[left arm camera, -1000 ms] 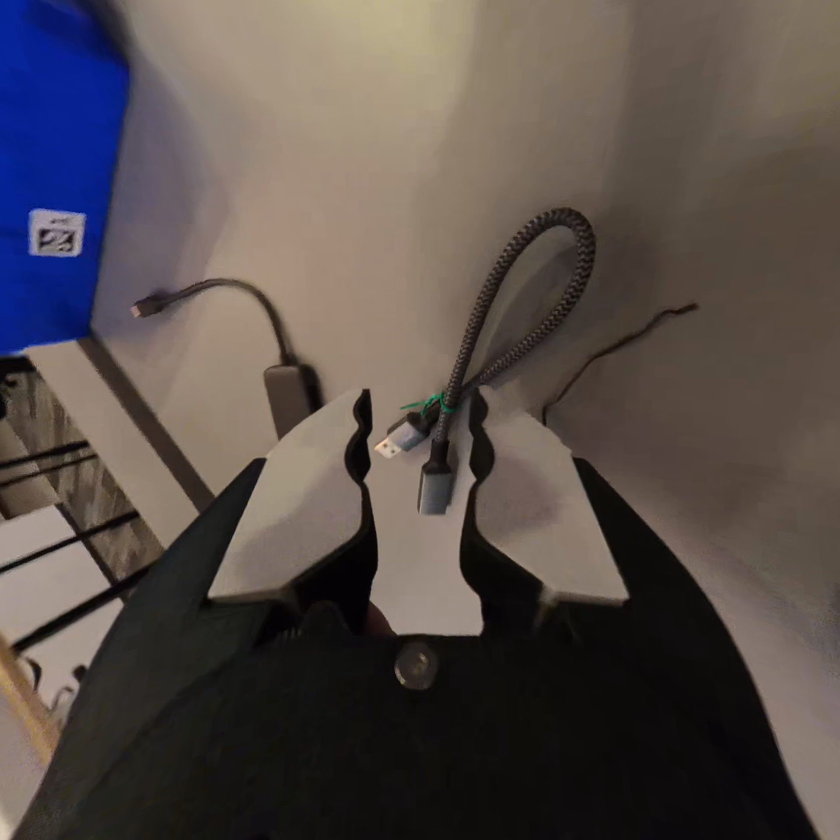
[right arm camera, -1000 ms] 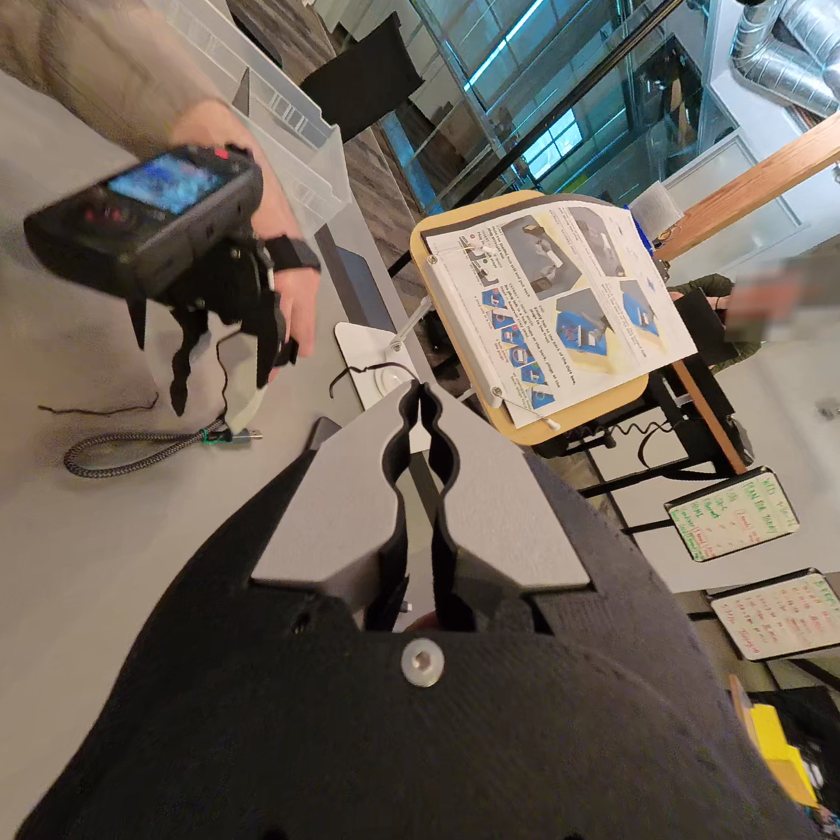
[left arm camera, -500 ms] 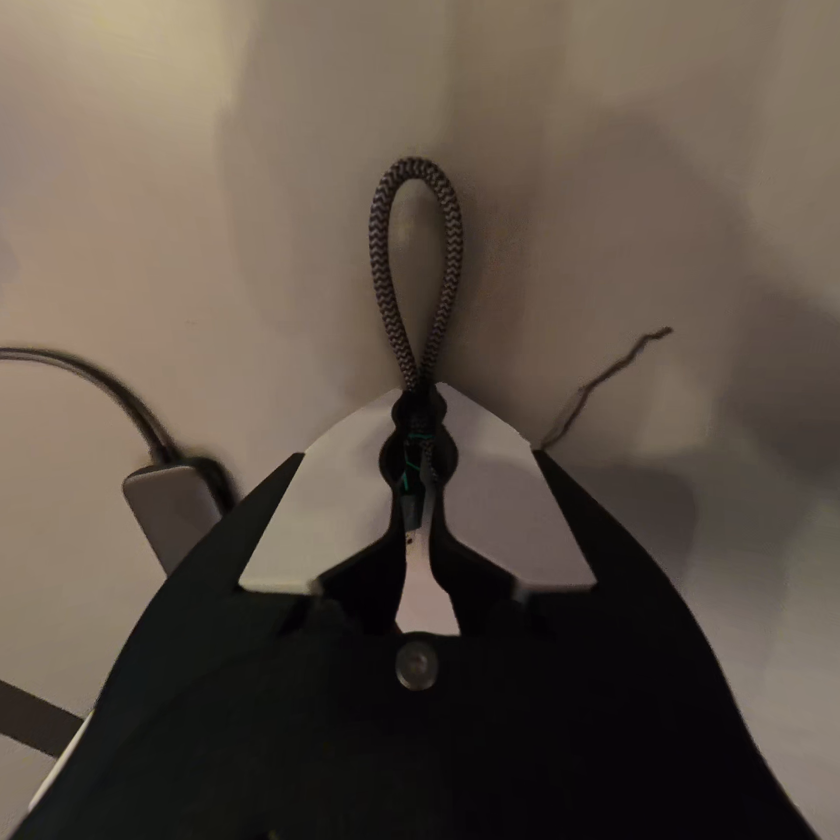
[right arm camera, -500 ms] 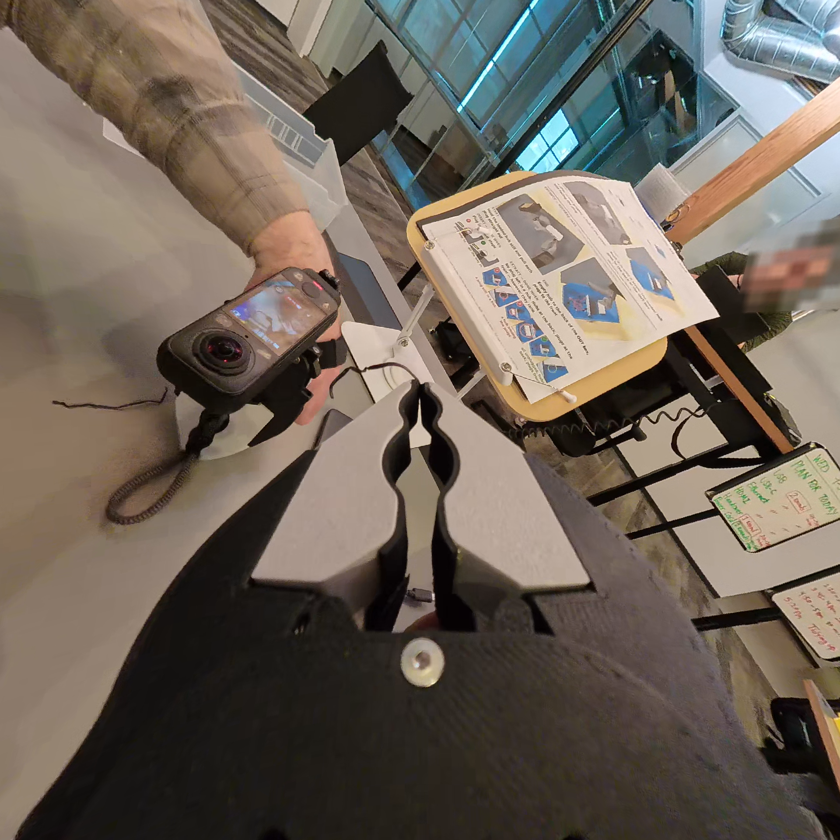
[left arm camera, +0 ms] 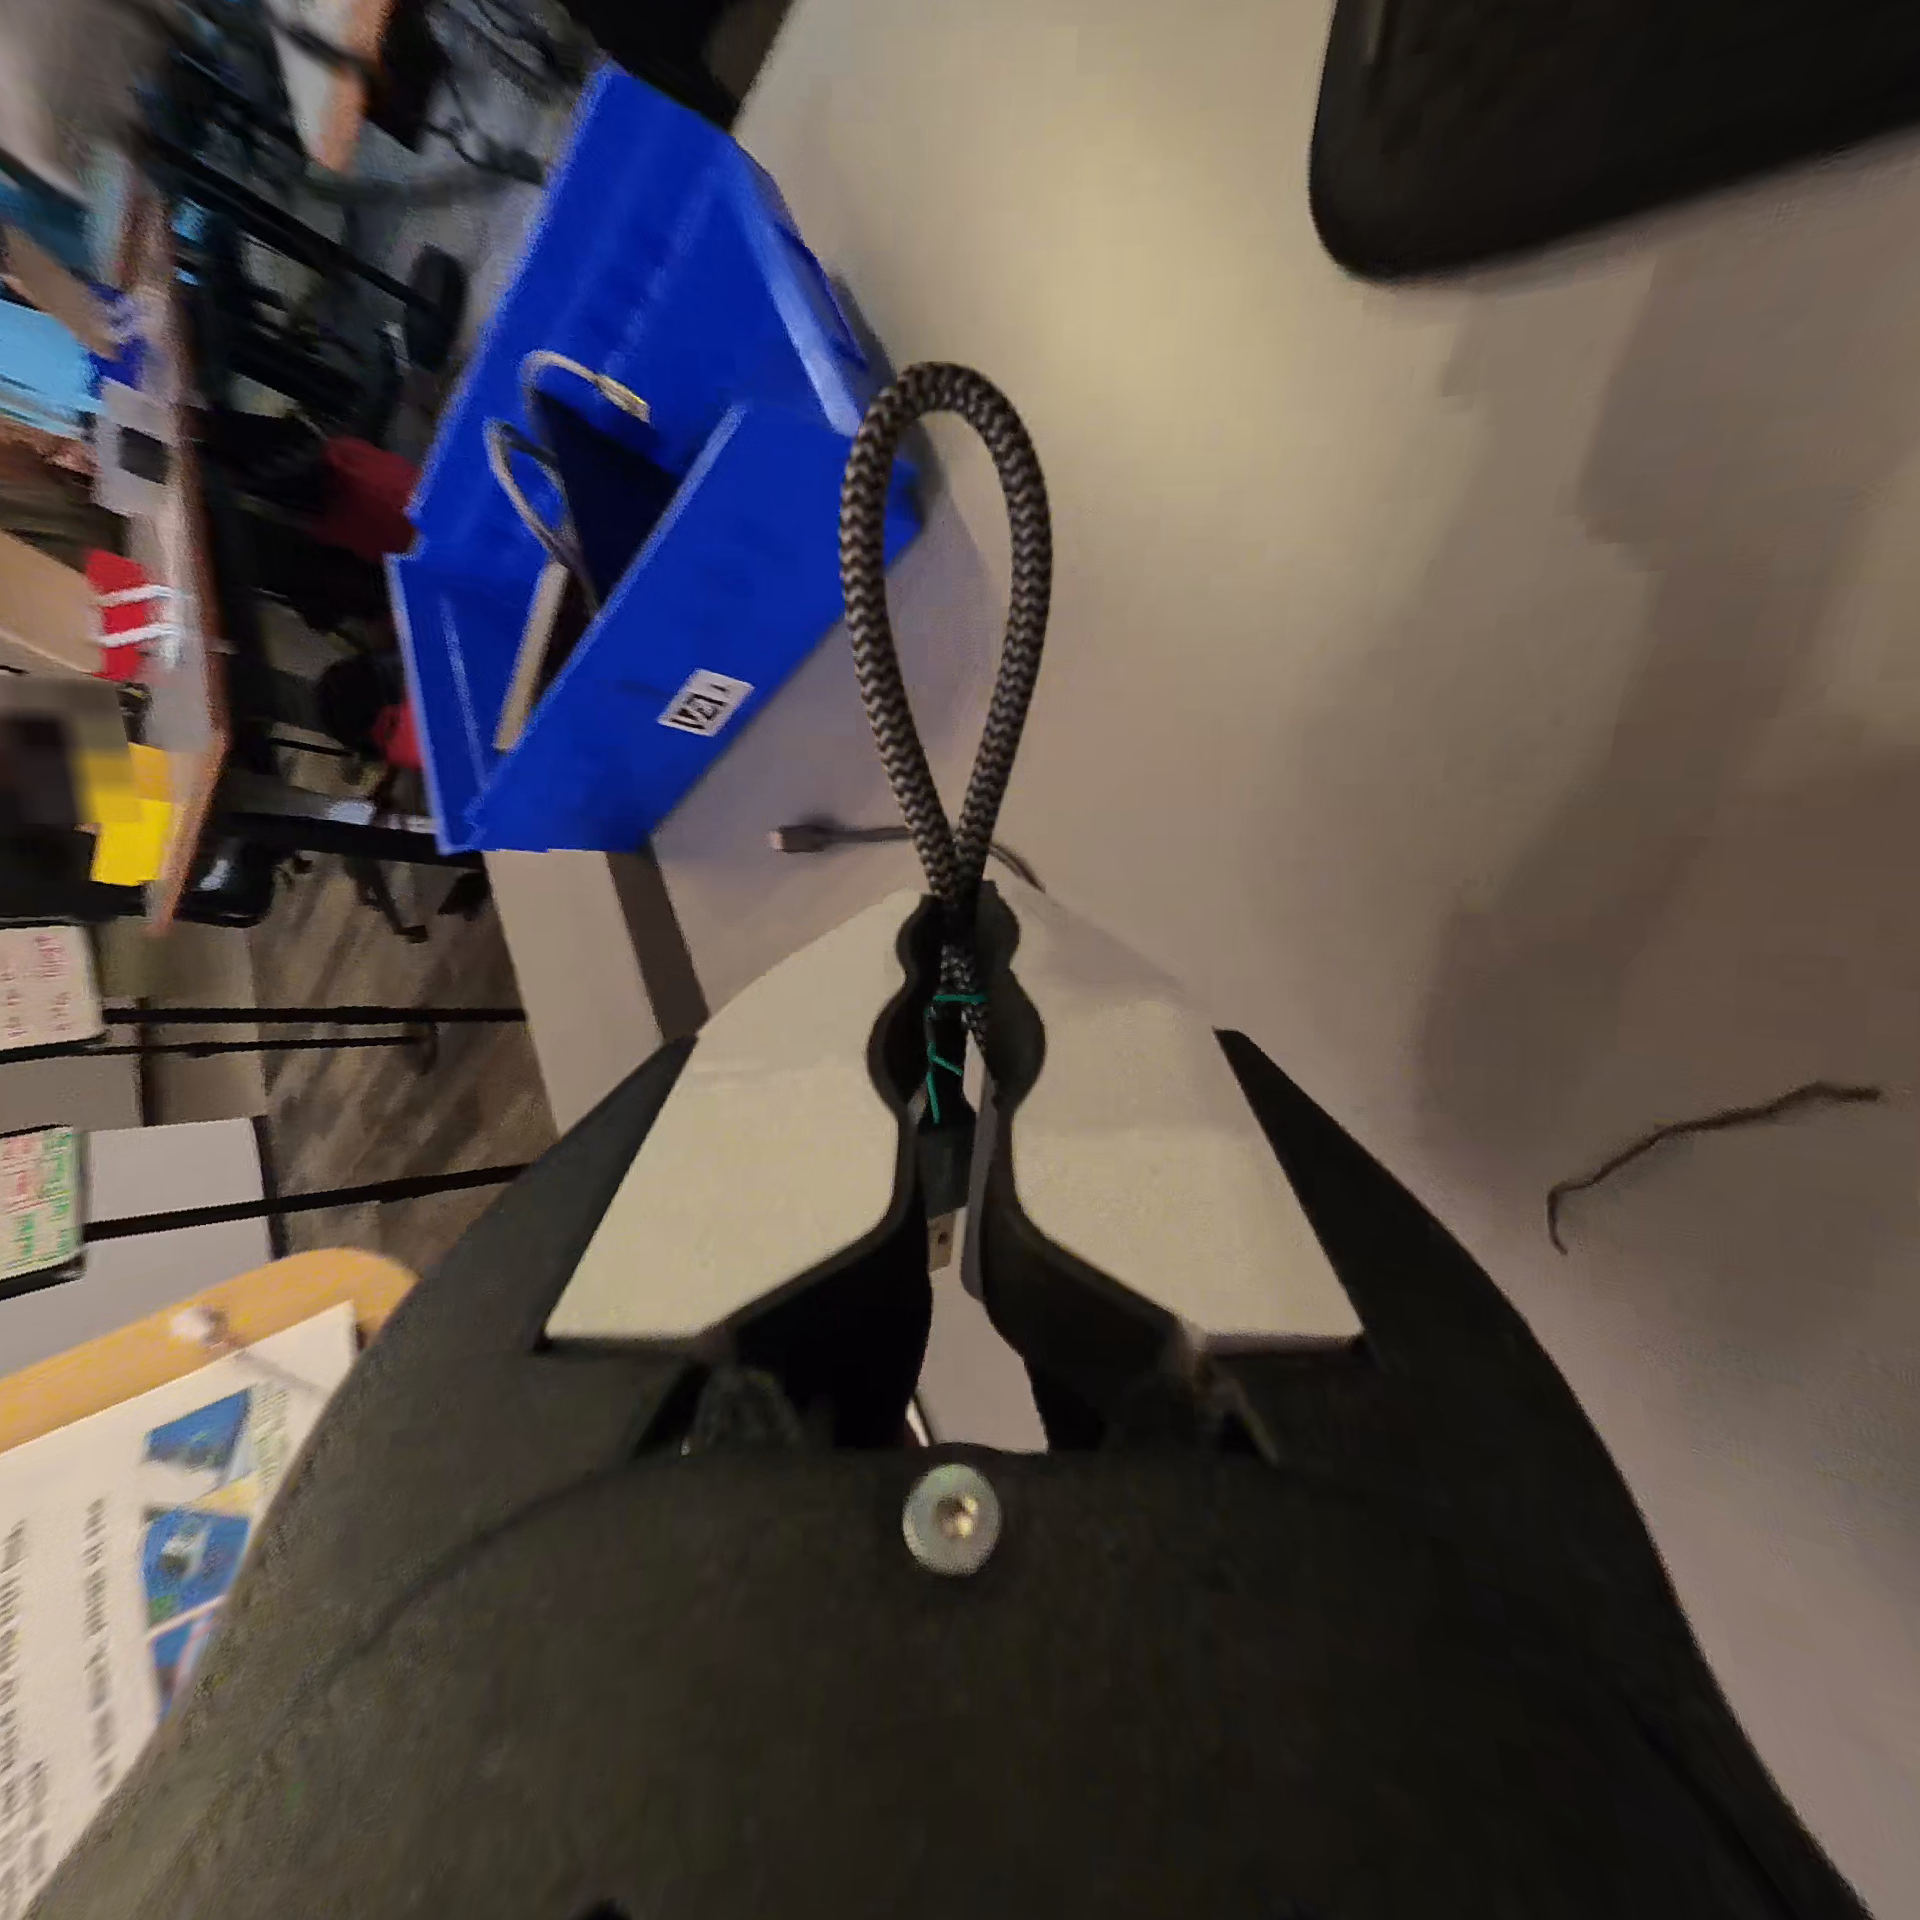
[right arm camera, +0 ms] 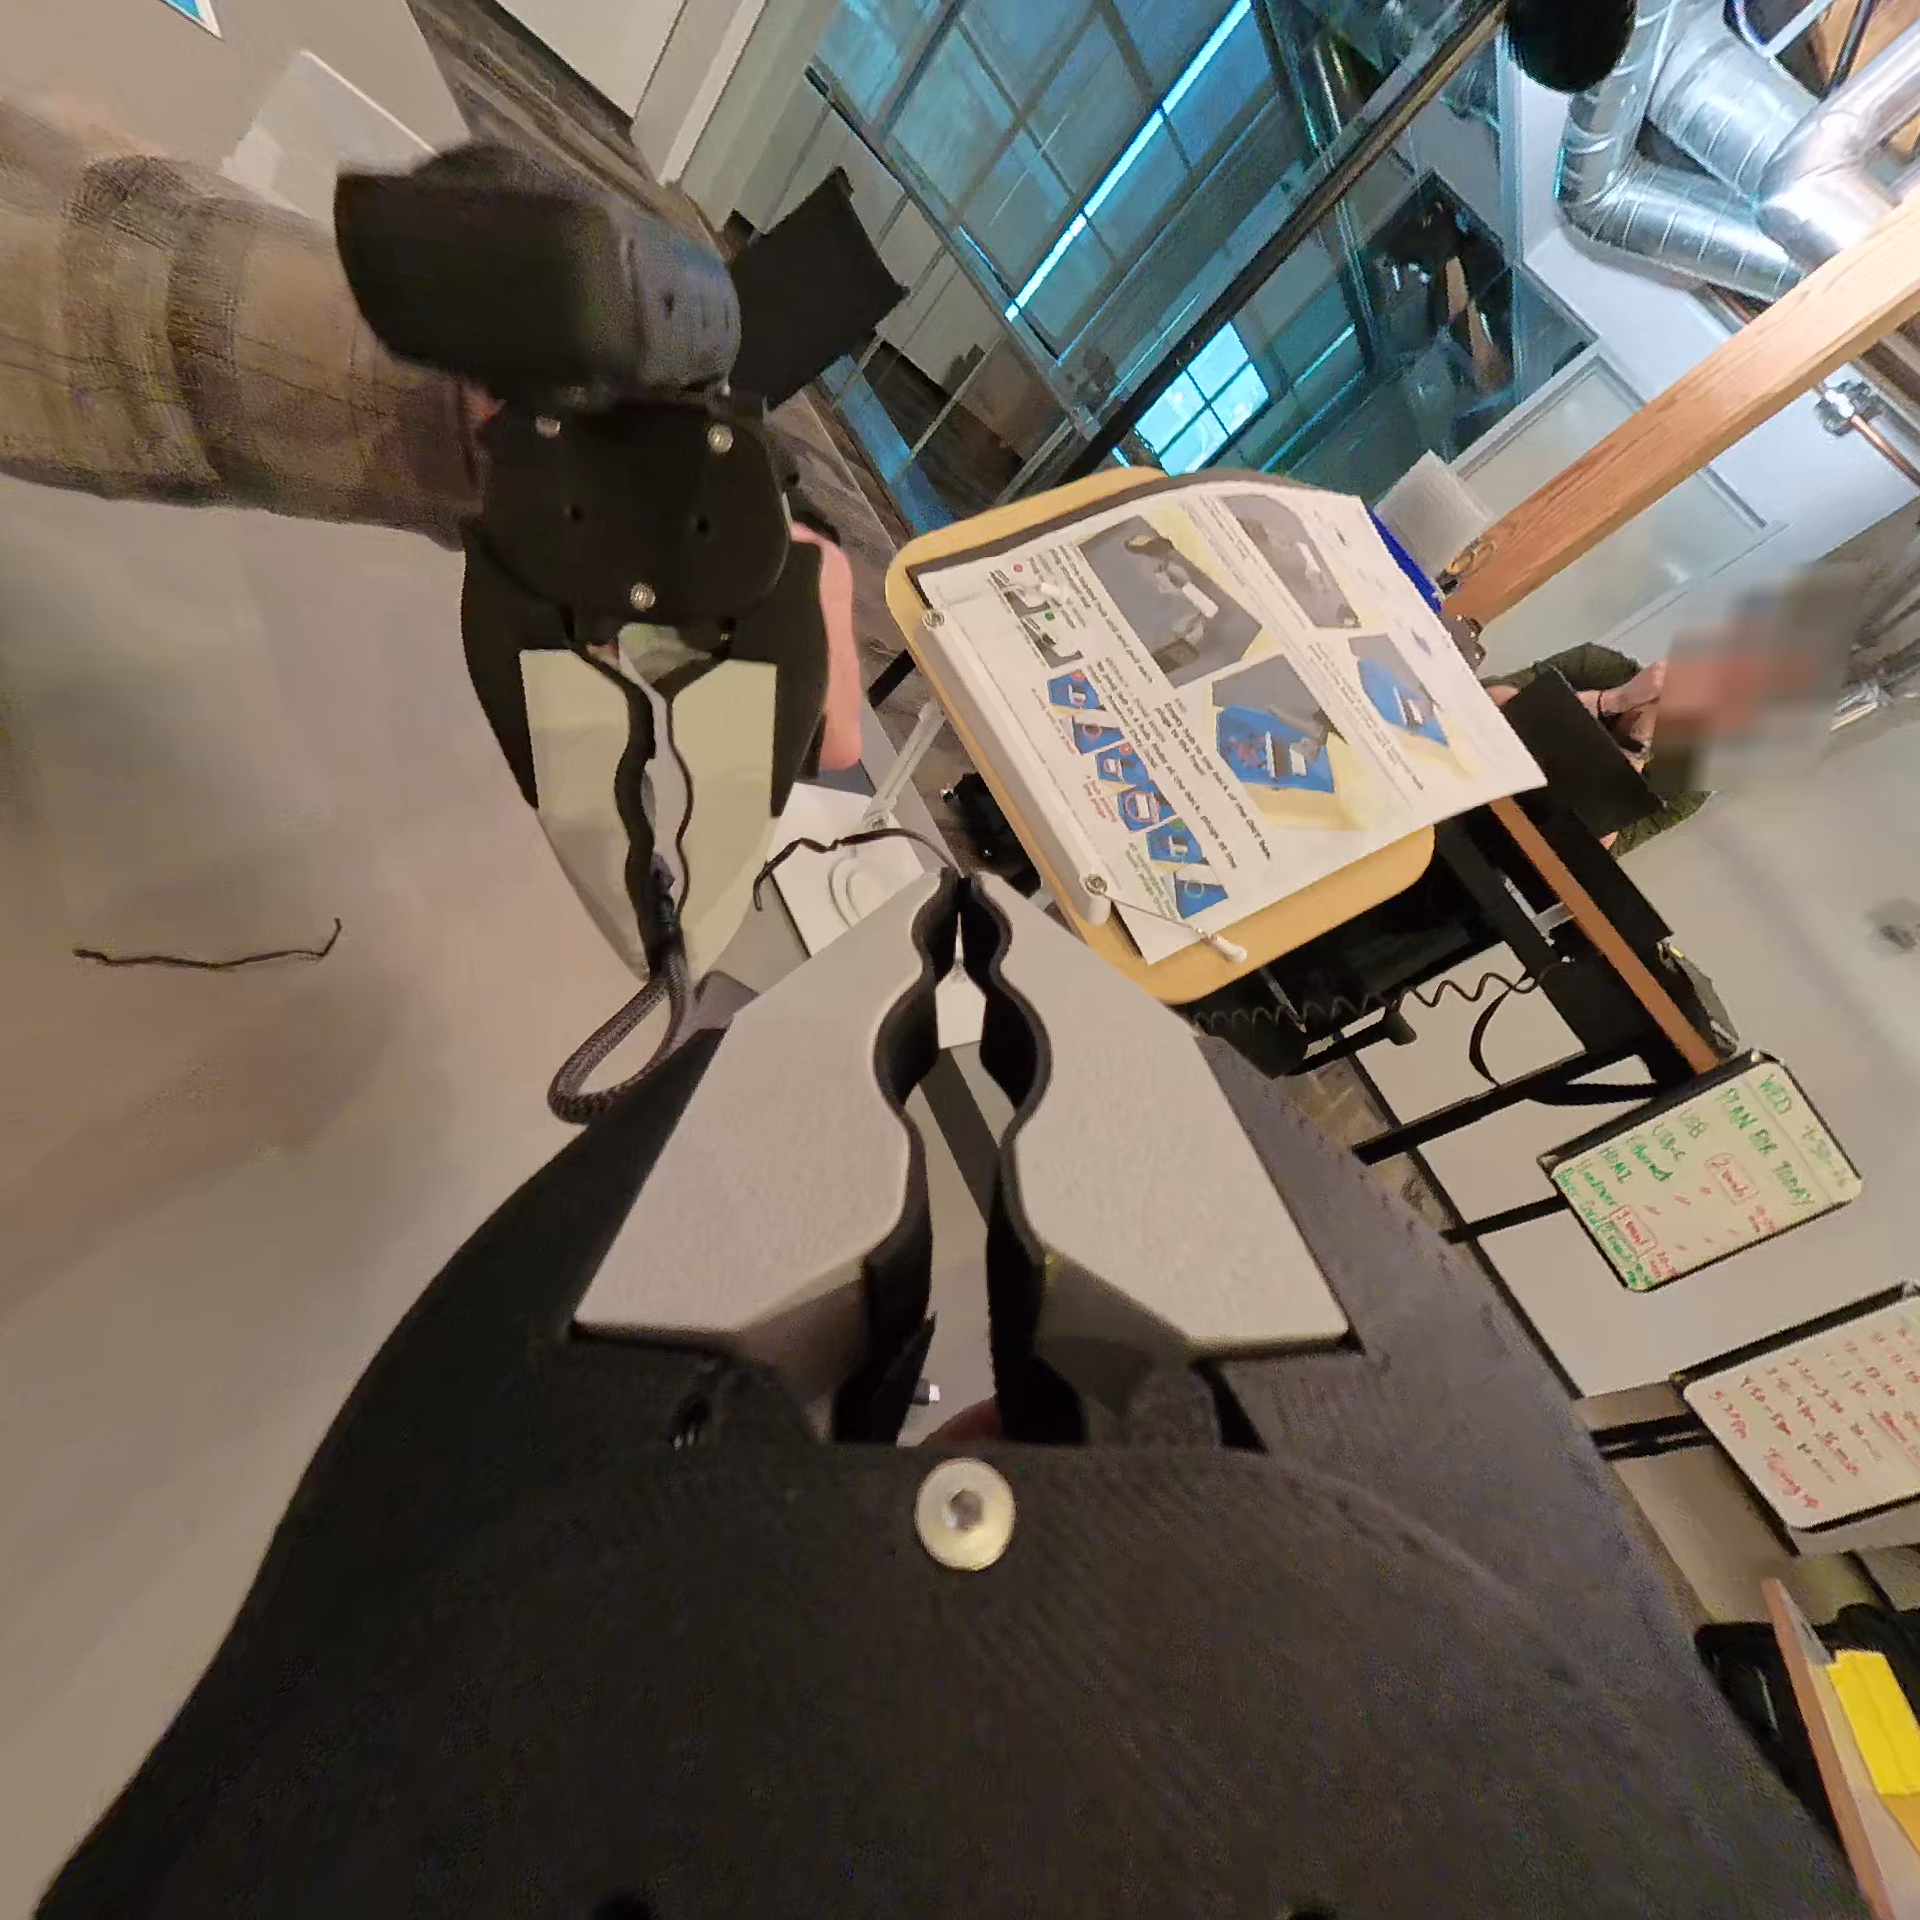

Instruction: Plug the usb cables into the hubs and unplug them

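My left gripper (left arm camera: 961,902) is shut on a short braided USB cable (left arm camera: 940,623), gripped at its two bundled ends by a green twist tie (left arm camera: 958,1003). The loop sticks out forward and a plug (left arm camera: 940,1231) sits back between the jaws. The cable is held above the grey table (left arm camera: 1351,675). In the right wrist view the left gripper (right arm camera: 657,868) points downward with the cable (right arm camera: 613,1049) hanging from it. My right gripper (right arm camera: 961,896) is shut and empty, near the table edge. The thin lead of a hub (left arm camera: 831,836) lies just beyond the left fingertips.
A blue bin (left arm camera: 665,644) holding cables stands at the table's edge. A loose black thread (left arm camera: 1704,1132) lies on the table. A wooden stand with a printed sheet (right arm camera: 1195,727) and whiteboards (right arm camera: 1704,1174) stand beyond the edge. A person's sleeve (right arm camera: 156,374) holds the left gripper. Spacing between my two grippers at the tips: around 12 cm. About 25 cm separates my left fingertips from the hub (left arm camera: 831,836).
My left gripper closed on the bundled cable ends, lifted the cable off the table and turned toward the blue bin. My right gripper stayed shut and nearly still.
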Action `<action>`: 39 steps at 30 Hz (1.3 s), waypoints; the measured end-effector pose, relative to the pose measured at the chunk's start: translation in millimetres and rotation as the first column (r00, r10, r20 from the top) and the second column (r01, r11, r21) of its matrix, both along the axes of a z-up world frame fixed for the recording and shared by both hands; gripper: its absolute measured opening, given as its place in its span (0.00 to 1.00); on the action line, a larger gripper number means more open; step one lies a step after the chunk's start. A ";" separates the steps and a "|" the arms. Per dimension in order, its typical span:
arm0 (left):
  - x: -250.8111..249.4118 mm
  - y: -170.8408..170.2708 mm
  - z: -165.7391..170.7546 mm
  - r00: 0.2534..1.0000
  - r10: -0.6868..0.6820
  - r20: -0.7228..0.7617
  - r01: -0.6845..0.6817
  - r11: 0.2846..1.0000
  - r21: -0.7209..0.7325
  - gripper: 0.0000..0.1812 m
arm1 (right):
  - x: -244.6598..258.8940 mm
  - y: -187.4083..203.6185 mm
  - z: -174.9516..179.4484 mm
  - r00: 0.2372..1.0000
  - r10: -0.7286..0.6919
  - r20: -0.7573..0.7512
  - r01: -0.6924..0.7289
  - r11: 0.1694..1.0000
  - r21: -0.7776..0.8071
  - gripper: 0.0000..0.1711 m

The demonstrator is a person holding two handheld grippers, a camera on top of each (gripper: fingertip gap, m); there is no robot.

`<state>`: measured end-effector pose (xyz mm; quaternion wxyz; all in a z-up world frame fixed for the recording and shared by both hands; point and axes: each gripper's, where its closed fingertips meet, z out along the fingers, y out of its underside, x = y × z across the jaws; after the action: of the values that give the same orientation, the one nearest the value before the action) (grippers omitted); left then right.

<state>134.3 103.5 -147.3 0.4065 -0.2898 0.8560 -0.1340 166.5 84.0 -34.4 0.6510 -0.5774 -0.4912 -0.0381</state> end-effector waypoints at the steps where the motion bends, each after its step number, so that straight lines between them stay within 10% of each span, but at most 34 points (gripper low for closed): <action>1: -1.0 -2.7 10.2 0.999 0.004 0.043 -0.005 1.000 0.019 0.03 | -4.8 -1.8 2.1 1.000 0.011 0.010 -0.012 1.000 0.007 0.00; 39: -43.1 -39.7 126.2 0.892 -0.079 0.445 -0.087 0.935 0.342 0.03 | -75.7 -34.1 32.4 0.921 0.186 0.341 -0.192 0.981 -0.019 0.00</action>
<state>91.2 63.7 -21.1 0.6397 -0.1747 0.7474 -0.0408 90.8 49.9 -2.0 0.5609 -0.5072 -0.6496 -0.0782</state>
